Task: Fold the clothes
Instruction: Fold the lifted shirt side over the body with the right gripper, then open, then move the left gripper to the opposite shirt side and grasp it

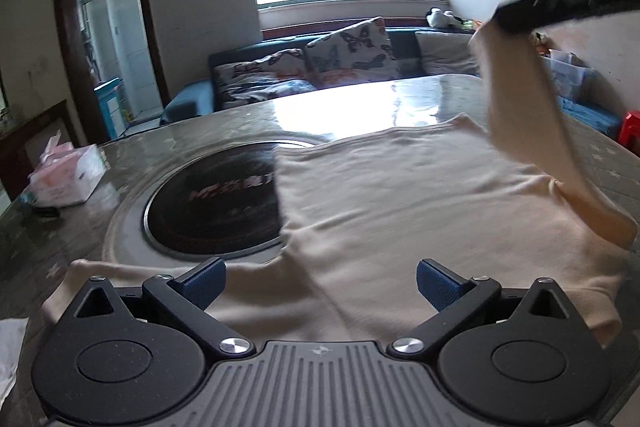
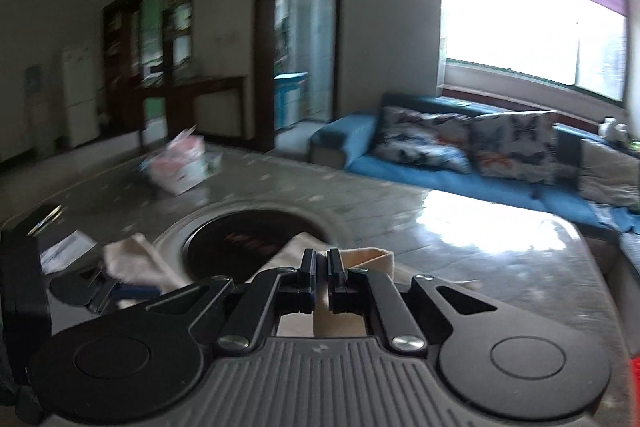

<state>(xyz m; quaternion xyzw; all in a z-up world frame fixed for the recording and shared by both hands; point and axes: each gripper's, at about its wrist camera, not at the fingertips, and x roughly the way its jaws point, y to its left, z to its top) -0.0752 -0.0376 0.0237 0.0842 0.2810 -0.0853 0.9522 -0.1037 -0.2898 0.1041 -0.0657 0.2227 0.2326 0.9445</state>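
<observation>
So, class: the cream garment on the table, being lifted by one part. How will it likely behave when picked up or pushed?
Probably floppy: the cream garment hangs in a limp strip from the right gripper, which is shut on it, while the rest stays flat. Likely light, since a narrow pinch lifts that part. On the glossy table it may slide or bunch when pushed.

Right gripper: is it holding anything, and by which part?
The right gripper is shut on the cream garment, pinching a sleeve and lifting it. The left gripper is open, holding nothing.
</observation>
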